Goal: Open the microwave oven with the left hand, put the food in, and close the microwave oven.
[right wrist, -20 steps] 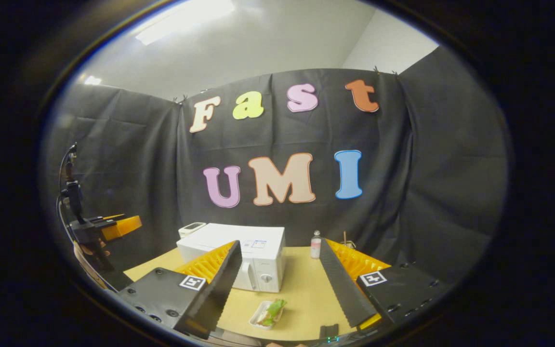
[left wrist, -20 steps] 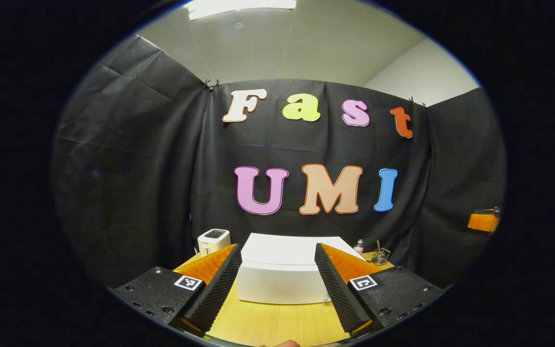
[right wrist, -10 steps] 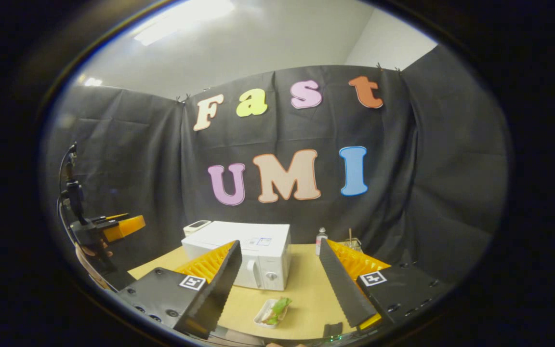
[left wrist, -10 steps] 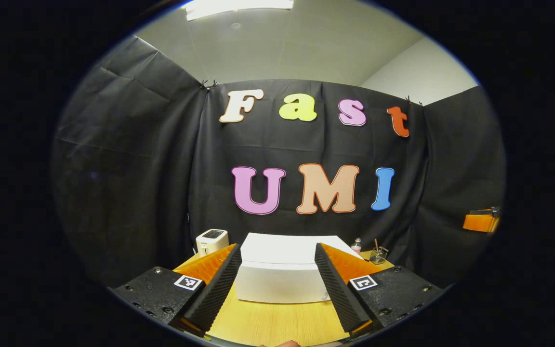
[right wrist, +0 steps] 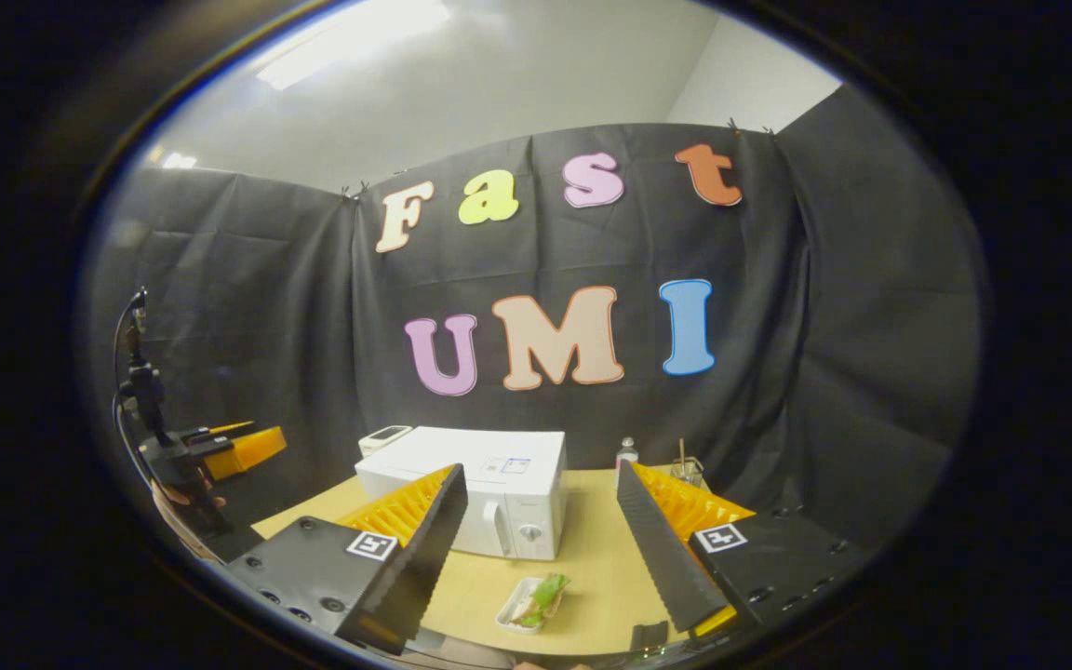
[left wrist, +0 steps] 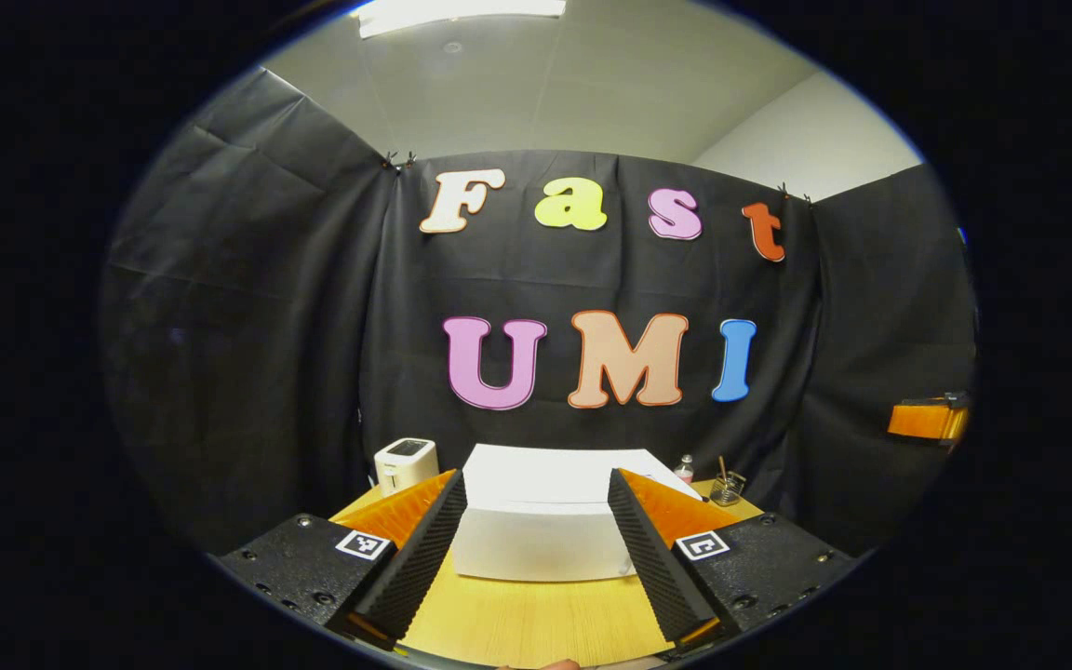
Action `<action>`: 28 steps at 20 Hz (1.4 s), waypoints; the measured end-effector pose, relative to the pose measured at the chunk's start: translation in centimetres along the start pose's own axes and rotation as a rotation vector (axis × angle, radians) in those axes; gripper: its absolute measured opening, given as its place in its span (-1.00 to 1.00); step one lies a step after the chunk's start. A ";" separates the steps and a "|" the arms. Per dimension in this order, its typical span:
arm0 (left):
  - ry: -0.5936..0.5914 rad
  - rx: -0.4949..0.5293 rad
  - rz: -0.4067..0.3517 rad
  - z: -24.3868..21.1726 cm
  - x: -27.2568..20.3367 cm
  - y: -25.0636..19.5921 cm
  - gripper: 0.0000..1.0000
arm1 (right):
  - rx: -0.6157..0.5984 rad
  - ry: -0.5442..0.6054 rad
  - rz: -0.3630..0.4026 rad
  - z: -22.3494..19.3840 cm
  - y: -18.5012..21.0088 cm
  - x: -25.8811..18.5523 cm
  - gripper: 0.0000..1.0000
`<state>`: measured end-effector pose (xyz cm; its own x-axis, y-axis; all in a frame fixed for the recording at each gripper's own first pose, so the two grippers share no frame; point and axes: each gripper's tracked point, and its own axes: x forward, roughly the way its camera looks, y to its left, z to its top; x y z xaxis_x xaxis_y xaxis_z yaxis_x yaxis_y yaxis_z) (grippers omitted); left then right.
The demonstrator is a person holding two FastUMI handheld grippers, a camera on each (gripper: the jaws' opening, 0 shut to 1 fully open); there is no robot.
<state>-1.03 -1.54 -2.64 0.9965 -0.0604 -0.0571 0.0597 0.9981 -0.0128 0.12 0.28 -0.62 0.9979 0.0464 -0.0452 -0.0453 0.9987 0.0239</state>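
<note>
The left tongs [left wrist: 536,549] stood wide apart with nothing between them, raised over the near edge of the counter [left wrist: 536,623] and facing the blank side of the white microwave oven [left wrist: 545,530]; the right tongs [right wrist: 541,549] were likewise spread and empty, held above the counter's front edge; in the right gripper view the left tongs [right wrist: 243,447] showed far to the left, off the counter's edge, and a small white appliance [right wrist: 385,435] sat behind the oven's left corner; the oven stood mid-counter with its door shut, handle [right wrist: 502,528] and knob [right wrist: 529,532] at its right end; the food [right wrist: 541,600], a sandwich with green leaves in a small white tray, lay on the counter near the front edge, apart from the oven; a small bottle [right wrist: 627,451] and a glass holder [right wrist: 688,468] stood at the back right.
</note>
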 end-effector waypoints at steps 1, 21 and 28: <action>0.012 -0.008 -0.009 -0.7 0.1 -0.1 0.86 | 0.000 0.002 -0.001 -0.1 0.0 0.0 0.83; 0.110 0.008 -0.137 -16.3 4.5 -3.8 0.93 | 0.030 0.006 0.023 0.0 0.9 0.4 0.82; 0.186 0.035 -0.221 -25.4 10.7 -8.9 0.90 | 0.039 0.002 0.023 -1.0 -0.1 0.0 0.82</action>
<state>7.65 -11.26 -28.50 0.9316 -0.2738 -0.2390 0.2792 0.9602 -0.0114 0.07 0.17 -1.59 0.9965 0.0692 -0.0458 -0.0663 0.9958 0.0635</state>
